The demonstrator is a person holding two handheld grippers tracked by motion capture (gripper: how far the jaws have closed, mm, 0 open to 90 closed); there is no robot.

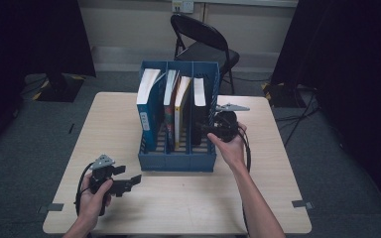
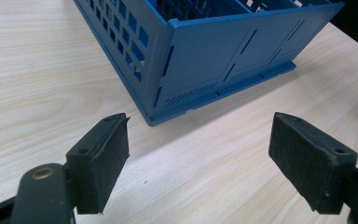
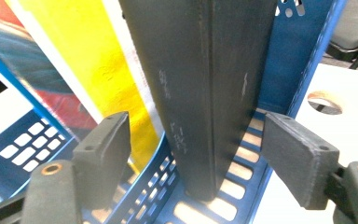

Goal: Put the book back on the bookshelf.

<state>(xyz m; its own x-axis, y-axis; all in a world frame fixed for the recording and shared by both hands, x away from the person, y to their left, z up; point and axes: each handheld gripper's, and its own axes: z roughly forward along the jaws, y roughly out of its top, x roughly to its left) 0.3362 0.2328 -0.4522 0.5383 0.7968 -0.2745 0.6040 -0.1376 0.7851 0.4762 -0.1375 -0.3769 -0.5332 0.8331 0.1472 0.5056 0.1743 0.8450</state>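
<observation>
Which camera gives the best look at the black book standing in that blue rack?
The right gripper view: the black book stands upright up close between the open jaws of the right hand-held gripper, untouched. The high view shows it small, in the rightmost compartment of the blue rack. The left gripper view gives the rack's outer wall.

Dim, dark-edged high view; bright, slightly soft gripper views

In my right gripper view the black book (image 3: 205,93) is cut off at the top edge, and its spine text is too faint to read. The blue rack (image 2: 223,56) runs past the top edge in my left gripper view.
</observation>
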